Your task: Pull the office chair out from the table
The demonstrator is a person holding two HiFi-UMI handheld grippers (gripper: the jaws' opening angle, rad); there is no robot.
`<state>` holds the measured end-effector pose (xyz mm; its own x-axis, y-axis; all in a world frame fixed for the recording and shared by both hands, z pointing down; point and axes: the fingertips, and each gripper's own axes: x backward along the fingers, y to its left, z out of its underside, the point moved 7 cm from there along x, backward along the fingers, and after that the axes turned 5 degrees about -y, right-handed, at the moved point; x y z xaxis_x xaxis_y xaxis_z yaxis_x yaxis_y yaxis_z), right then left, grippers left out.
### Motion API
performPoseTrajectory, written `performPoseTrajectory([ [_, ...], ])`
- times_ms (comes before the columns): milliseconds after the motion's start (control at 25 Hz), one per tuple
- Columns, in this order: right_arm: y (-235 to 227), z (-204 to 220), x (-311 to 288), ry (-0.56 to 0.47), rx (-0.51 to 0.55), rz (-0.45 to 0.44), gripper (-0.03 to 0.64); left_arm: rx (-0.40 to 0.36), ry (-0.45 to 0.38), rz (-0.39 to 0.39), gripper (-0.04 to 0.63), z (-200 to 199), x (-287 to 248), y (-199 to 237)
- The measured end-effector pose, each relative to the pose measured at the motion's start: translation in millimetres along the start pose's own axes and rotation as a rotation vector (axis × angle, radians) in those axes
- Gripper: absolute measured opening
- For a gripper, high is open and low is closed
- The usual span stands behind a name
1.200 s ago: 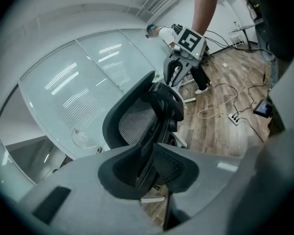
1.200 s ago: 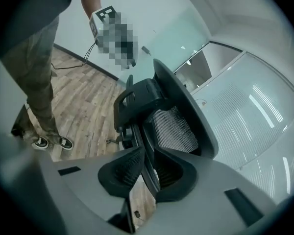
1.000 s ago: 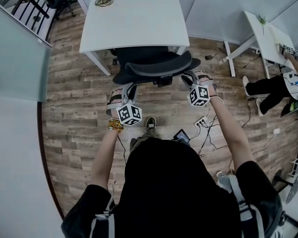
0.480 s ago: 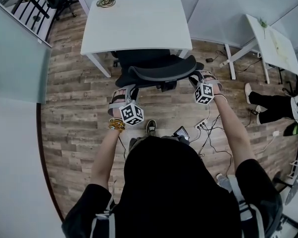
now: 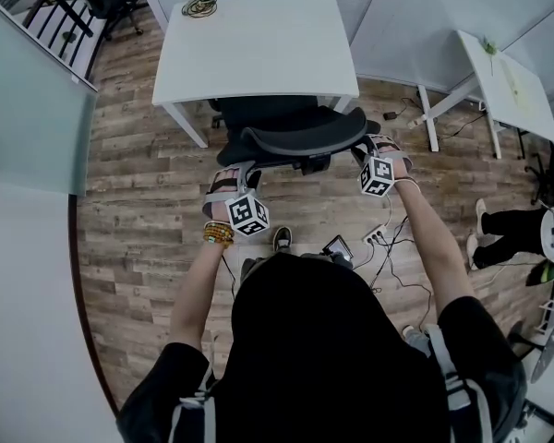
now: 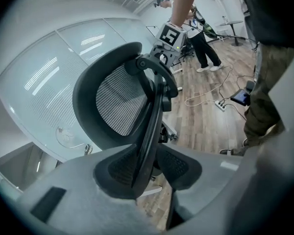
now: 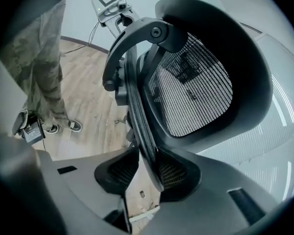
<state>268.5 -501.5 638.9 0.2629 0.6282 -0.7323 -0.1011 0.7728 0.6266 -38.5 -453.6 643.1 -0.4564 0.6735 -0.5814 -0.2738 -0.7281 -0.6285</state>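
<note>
Bystander's legs (image 5: 512, 229) shifted, left gripper (image 6: 152, 168), right gripper (image 7: 147, 174), both jaws opening — office chair's (image 5: 295, 137) back edge between them

The office chair (image 5: 295, 137) is standing half under the table's (image 5: 258, 49) near edge, backrest nearest. A cable coil (image 5: 199, 5) is lying on its far-left corner. A second table (image 5: 500, 74) is standing far right, and a power strip (image 5: 377, 234) is lying near-right of the chair.
</note>
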Motion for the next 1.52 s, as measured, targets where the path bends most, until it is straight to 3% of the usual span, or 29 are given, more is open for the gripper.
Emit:
performPoseTrajectory([
  [560,26.2,-59.2,-2.1,-0.091,-0.035,0.008,0.094,-0.02,0.085,0.016,0.14,38.8,-4.7,20.0],
  [880,36.5,-87.9,-3.9,-0.142,-0.03,0.021,0.089,-0.088,0.118,0.093,0.156,61.9,-14.0,33.7],
  [1000,38.7,-96.1,-5.7,-0.135,-0.037,0.008,0.089,-0.115,0.127,0.116,0.155,67.6,-14.9,34.8],
  [1280,36.3,-98.8,-8.2,-0.084,-0.105,-0.002,0.103,-0.091,0.139,0.156,0.147,63.9,-17.0,36.2],
  [1520,42.9,-97.8,-8.7,-0.076,-0.115,0.003,0.099,-0.084,0.102,0.105,0.146,66.8,-15.2,26.7],
])
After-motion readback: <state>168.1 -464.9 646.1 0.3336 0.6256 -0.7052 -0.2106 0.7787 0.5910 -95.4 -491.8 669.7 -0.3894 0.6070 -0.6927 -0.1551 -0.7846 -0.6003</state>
